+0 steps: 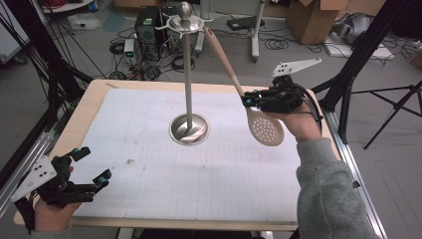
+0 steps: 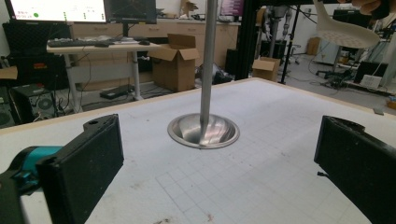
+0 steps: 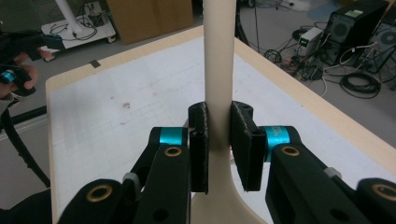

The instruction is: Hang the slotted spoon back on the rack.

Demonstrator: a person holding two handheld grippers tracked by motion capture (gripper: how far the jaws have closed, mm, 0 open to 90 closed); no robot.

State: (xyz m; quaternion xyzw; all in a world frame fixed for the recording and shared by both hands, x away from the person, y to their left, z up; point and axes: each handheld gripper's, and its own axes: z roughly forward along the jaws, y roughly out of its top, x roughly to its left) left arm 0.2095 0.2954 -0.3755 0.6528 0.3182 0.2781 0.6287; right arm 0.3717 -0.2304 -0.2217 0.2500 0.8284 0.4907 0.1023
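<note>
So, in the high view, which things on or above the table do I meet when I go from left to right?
left gripper → stand's round steel base → slotted spoon, gripped at its handle → right gripper, its body lying right of the spoon

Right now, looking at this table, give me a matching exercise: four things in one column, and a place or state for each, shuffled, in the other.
1. slotted spoon
2. metal stand
3. left gripper
4. right gripper

A. jaws open, nothing between them
B. upright mid-table
C. held off the table by its handle
D. shut on a handle

Pairs: 1-C, 2-B, 3-A, 4-D
</note>
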